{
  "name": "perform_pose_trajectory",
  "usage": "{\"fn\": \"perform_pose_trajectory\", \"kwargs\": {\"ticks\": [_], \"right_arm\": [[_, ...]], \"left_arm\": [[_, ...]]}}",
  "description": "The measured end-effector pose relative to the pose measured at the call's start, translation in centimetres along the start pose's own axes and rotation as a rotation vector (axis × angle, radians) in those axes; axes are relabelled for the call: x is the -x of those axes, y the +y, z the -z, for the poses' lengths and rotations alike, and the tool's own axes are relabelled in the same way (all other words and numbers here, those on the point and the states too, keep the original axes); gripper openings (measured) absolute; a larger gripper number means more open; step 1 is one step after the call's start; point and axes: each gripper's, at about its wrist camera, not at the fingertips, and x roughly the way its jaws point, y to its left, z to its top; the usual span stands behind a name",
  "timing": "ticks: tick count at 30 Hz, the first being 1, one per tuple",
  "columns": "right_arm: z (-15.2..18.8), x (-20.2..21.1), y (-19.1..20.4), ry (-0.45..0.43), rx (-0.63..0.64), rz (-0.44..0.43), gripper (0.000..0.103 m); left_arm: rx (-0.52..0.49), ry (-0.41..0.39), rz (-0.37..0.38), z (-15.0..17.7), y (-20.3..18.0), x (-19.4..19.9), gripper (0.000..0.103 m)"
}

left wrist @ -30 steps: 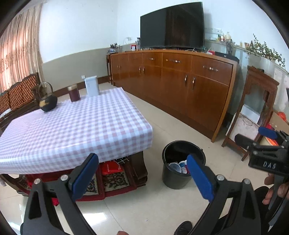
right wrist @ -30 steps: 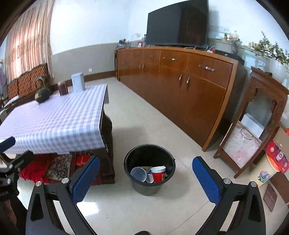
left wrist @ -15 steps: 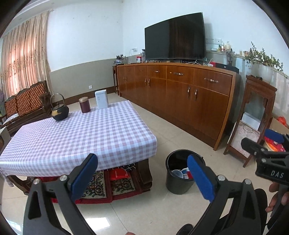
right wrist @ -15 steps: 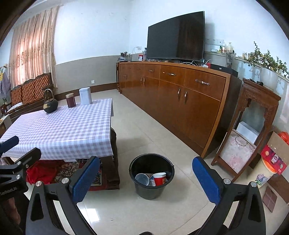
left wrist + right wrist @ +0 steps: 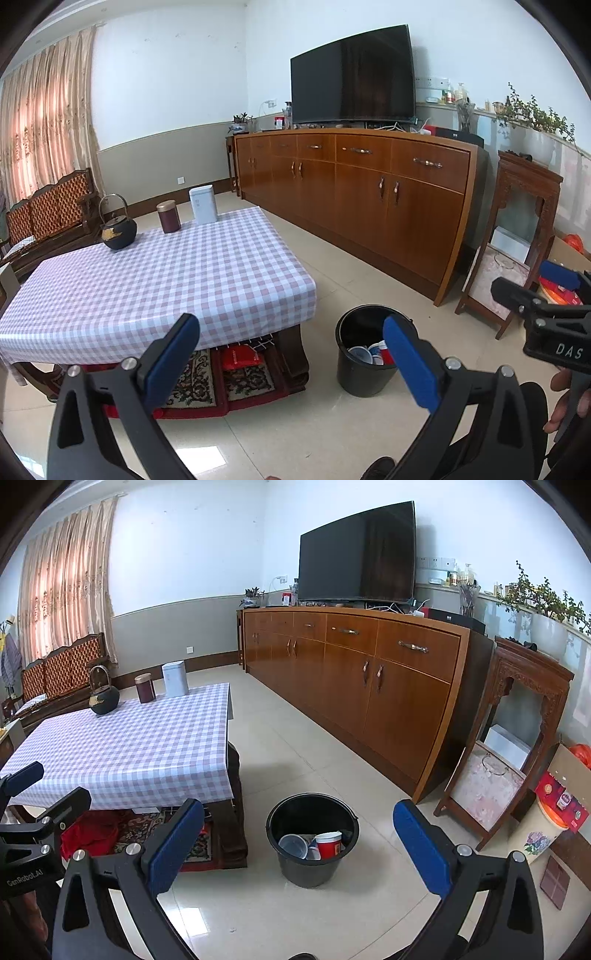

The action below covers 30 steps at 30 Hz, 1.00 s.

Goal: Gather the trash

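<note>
A black bucket (image 5: 312, 864) stands on the tiled floor beside the low table; inside lie a red cup (image 5: 328, 845), a clear cup (image 5: 293, 845) and other cups. In the left wrist view the same bucket (image 5: 364, 376) shows red, white and blue cups. My left gripper (image 5: 291, 354) is open and empty, held high over the floor in front of the table. My right gripper (image 5: 299, 834) is open and empty too, well above the bucket. Each gripper appears at the edge of the other's view: the right gripper (image 5: 554, 295) and the left gripper (image 5: 33, 805).
The low table (image 5: 166, 273) has a checked cloth and carries a black kettle (image 5: 119, 232), a brown tin (image 5: 168, 217) and a white box (image 5: 202, 205). A long wooden sideboard (image 5: 369, 686) with a TV (image 5: 356, 554) lines the right wall; a wooden stand (image 5: 509, 746) stands beyond it.
Both grippers have risen and tilted up, so the bucket and table sit lower and farther in the views. Both stay open and empty.
</note>
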Motion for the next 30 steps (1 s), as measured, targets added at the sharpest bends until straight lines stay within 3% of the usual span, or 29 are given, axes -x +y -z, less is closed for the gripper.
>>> {"fn": "perform_pose_trajectory", "kwargs": {"ticks": [30], "right_arm": [[-0.10, 0.15, -0.03, -0.003, -0.002, -0.002, 0.103]], "left_arm": [[-0.016, -0.018, 0.009, -0.52, -0.64, 0.62, 0.101]]}}
